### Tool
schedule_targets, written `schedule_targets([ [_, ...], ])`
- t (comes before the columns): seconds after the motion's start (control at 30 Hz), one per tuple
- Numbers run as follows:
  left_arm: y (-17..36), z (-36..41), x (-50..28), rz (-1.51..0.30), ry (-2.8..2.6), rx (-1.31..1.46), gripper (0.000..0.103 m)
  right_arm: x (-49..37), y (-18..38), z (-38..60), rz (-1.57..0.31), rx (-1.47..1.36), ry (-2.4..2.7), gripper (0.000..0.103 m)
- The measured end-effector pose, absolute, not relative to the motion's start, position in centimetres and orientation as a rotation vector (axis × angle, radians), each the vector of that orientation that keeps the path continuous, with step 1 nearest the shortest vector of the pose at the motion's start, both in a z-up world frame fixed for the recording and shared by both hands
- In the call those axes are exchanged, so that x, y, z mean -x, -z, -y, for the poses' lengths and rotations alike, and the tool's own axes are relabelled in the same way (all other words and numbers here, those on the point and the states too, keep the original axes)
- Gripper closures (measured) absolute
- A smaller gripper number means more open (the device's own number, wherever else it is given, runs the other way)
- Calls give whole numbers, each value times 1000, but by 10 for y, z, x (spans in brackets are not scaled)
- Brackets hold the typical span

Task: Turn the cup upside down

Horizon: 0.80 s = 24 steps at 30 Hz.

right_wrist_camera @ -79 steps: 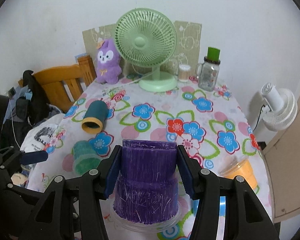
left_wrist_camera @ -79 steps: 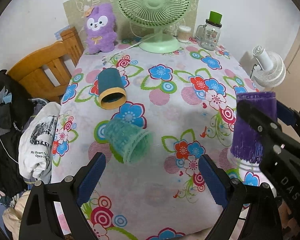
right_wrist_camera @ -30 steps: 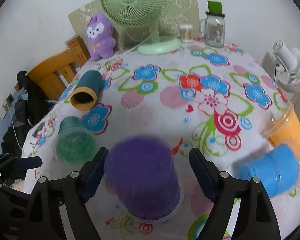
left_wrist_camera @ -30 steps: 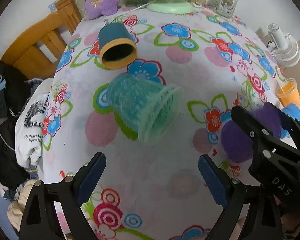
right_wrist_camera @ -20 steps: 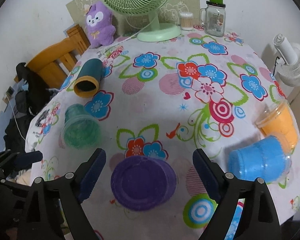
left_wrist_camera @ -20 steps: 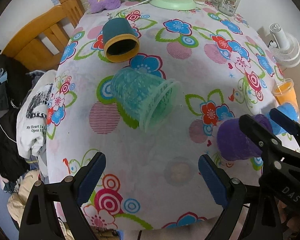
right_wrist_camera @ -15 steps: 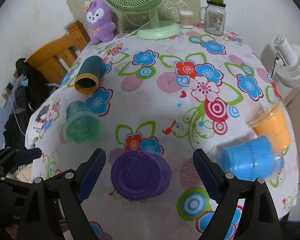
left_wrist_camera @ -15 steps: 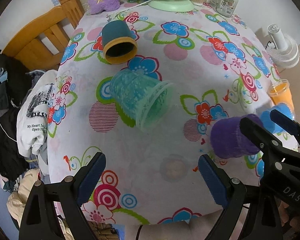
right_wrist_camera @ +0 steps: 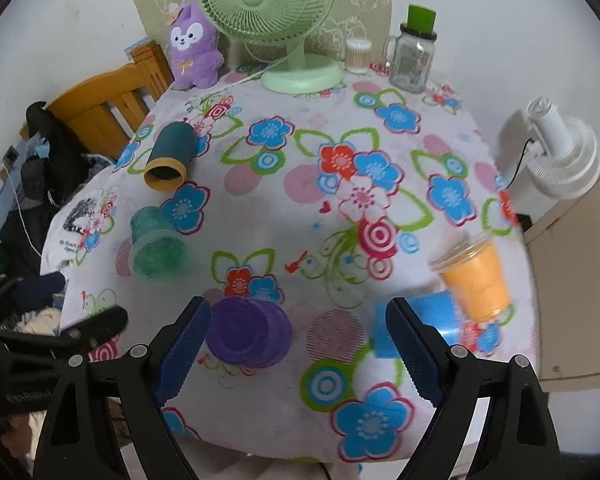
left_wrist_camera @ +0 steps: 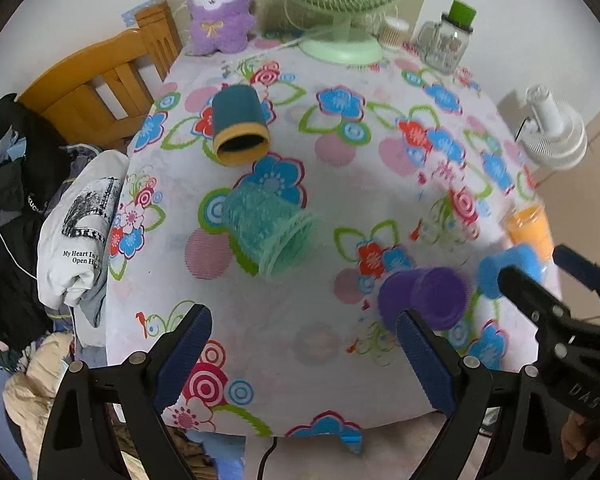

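Note:
A purple cup (right_wrist_camera: 248,332) stands upside down near the table's front edge; it also shows in the left wrist view (left_wrist_camera: 422,298). My right gripper (right_wrist_camera: 298,354) is open and empty, above and just right of the purple cup. My left gripper (left_wrist_camera: 304,352) is open and empty above the front edge. A green cup (left_wrist_camera: 268,232) lies on its side ahead of it, also in the right wrist view (right_wrist_camera: 156,244). A dark teal cup with a yellow rim (left_wrist_camera: 238,130) lies on its side farther back. A blue cup (right_wrist_camera: 416,328) lies on its side and an orange cup (right_wrist_camera: 474,276) stands at the right.
A green fan (right_wrist_camera: 284,28), a purple plush toy (right_wrist_camera: 194,48), a glass jar with a green lid (right_wrist_camera: 414,54) and a small canister (right_wrist_camera: 358,56) stand at the back of the floral tablecloth (right_wrist_camera: 320,208). A wooden chair (left_wrist_camera: 96,92) with clothes stands left; a white fan (right_wrist_camera: 560,160) stands right.
My right gripper has let go of the purple cup, which stands upside down on the table, and has drawn back and up. My left gripper has also pulled back.

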<state>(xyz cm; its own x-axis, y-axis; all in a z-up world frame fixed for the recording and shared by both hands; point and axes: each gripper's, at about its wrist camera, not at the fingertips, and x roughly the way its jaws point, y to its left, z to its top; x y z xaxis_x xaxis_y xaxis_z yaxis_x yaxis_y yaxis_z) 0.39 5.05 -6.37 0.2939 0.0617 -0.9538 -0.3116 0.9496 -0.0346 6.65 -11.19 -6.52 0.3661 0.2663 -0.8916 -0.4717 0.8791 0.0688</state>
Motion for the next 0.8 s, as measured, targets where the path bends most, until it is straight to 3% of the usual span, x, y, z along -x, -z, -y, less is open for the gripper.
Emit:
schedule_targets([
  [0.8, -25, -20, 0, -1056, -249, 176, 6, -61, -21, 136, -941, 185, -429, 12],
])
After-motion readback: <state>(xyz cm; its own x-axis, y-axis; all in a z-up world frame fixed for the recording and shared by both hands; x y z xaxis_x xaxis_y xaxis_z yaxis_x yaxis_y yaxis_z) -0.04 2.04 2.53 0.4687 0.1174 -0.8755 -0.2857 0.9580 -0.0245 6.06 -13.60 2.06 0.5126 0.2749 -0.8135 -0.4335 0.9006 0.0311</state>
